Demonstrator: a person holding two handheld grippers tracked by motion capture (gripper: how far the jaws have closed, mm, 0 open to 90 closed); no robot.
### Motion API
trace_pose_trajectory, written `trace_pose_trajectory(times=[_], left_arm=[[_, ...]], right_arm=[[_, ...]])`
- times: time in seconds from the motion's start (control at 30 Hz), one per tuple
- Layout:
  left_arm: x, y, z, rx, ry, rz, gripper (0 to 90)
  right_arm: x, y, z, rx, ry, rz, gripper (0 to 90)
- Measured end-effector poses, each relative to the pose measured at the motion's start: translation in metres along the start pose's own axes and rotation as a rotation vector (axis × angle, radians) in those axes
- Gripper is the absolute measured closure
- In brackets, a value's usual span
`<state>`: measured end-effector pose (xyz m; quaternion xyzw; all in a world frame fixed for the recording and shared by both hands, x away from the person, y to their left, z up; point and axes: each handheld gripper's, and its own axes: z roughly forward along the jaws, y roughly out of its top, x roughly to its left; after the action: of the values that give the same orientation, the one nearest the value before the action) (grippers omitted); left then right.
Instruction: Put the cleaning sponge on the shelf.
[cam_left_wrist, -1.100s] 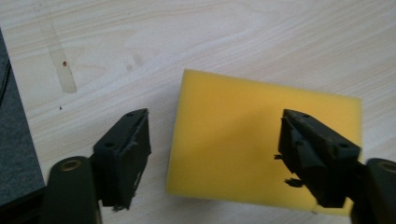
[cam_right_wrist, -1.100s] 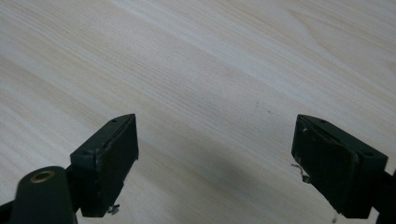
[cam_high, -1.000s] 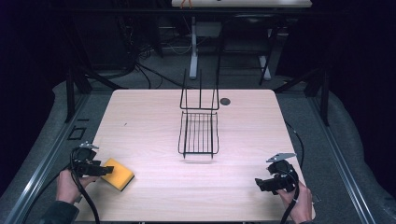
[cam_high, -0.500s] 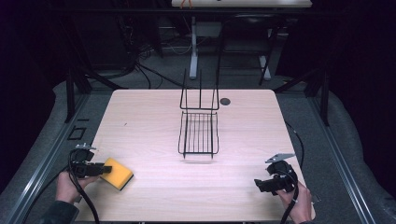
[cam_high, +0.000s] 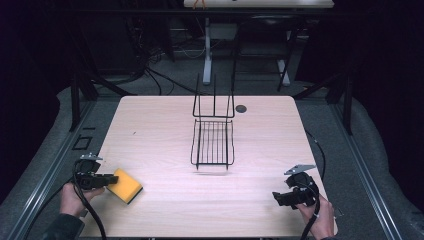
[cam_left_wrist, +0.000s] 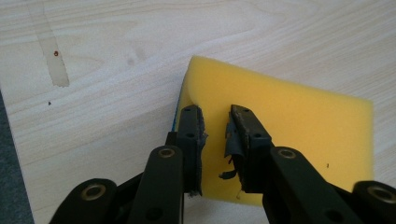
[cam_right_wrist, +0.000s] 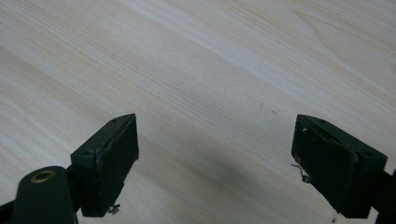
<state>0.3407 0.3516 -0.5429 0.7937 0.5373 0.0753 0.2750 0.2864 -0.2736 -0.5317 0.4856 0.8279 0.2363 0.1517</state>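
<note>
High view: the yellow sponge (cam_high: 126, 185) lay flat at the lower left of the table (cam_high: 150, 125), with its long axis running from upper left to lower right. The left gripper (cam_high: 102, 180) sat at its upper-left end, touching or just over it. The right gripper (cam_high: 280, 198) was at the lower right, well apart from the sponge. A wire rack (cam_high: 213, 142) stood mid-table between them.

Left gripper view: the fingers (cam_left_wrist: 191, 130) were narrow, with a small gap. They sat over the sponge's near left corner. I could not tell whether they pinched it. The sponge (cam_left_wrist: 299, 116) stretched away to the right of frame.

Right gripper view: the fingers (cam_right_wrist: 112, 158) were spread wide over bare table (cam_right_wrist: 210, 60), holding nothing.

Judgement: the left hand was the nearer one for any pick-up.
</note>
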Motion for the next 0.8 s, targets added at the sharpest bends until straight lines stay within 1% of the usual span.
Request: trace_pose_trajectory(times=[0.07,0.23,0.27,0.33,0.4,0.43,0.47,0.5,0.57,0.6,0.63,0.67,0.77,0.8], left_arm=[[0.001,0.001,0.000,0.004,-0.002,0.010,77.6],[0.002,0.002,-0.001,0.003,-0.008,0.009,81.7],[0.003,0.002,-0.002,0.005,-0.006,0.015,82.0],[0.003,0.002,-0.003,-0.004,0.002,0.014,82.6],[0.004,0.003,-0.004,0.000,0.000,0.015,83.1],[0.004,0.003,-0.008,-0.016,0.002,0.014,83.3],[0.003,0.004,-0.010,-0.024,0.004,0.013,83.4],[0.002,0.004,-0.012,-0.041,0.014,0.010,83.5],[0.003,0.006,-0.018,-0.045,0.006,0.016,83.6],[0.002,0.006,-0.019,-0.059,0.013,0.011,83.7],[0.002,0.007,-0.021,-0.056,0.007,0.019,83.7],[0.002,0.007,-0.023,-0.068,0.009,0.016,83.8],[0.000,0.010,-0.029,-0.074,0.002,0.023,83.9],[-0.001,0.010,-0.030,-0.082,0.005,0.024,83.9]], right_arm=[[0.000,0.000,0.001,-0.005,-0.003,0.000,14.5],[0.000,0.000,0.000,-0.001,-0.002,0.001,14.4],[-0.001,-0.001,0.001,-0.004,-0.002,0.002,14.4],[-0.001,-0.001,0.001,-0.004,-0.006,0.001,14.4],[-0.001,0.000,0.000,-0.001,-0.006,0.003,14.4],[0.000,0.000,-0.002,-0.012,-0.008,0.006,14.4],[-0.001,0.000,-0.003,-0.006,-0.005,0.002,14.4],[0.000,0.000,-0.003,-0.013,-0.010,0.001,14.4],[0.000,0.000,-0.003,-0.014,-0.010,0.001,14.4],[-0.001,0.000,-0.003,-0.011,-0.012,-0.001,14.4],[0.000,0.000,-0.003,-0.010,-0.009,0.003,14.4],[-0.001,0.000,-0.002,-0.010,-0.008,0.005,14.4],[-0.001,0.000,-0.003,-0.010,-0.011,0.003,14.4],[-0.001,0.000,-0.003,-0.011,-0.014,0.001,14.4]])
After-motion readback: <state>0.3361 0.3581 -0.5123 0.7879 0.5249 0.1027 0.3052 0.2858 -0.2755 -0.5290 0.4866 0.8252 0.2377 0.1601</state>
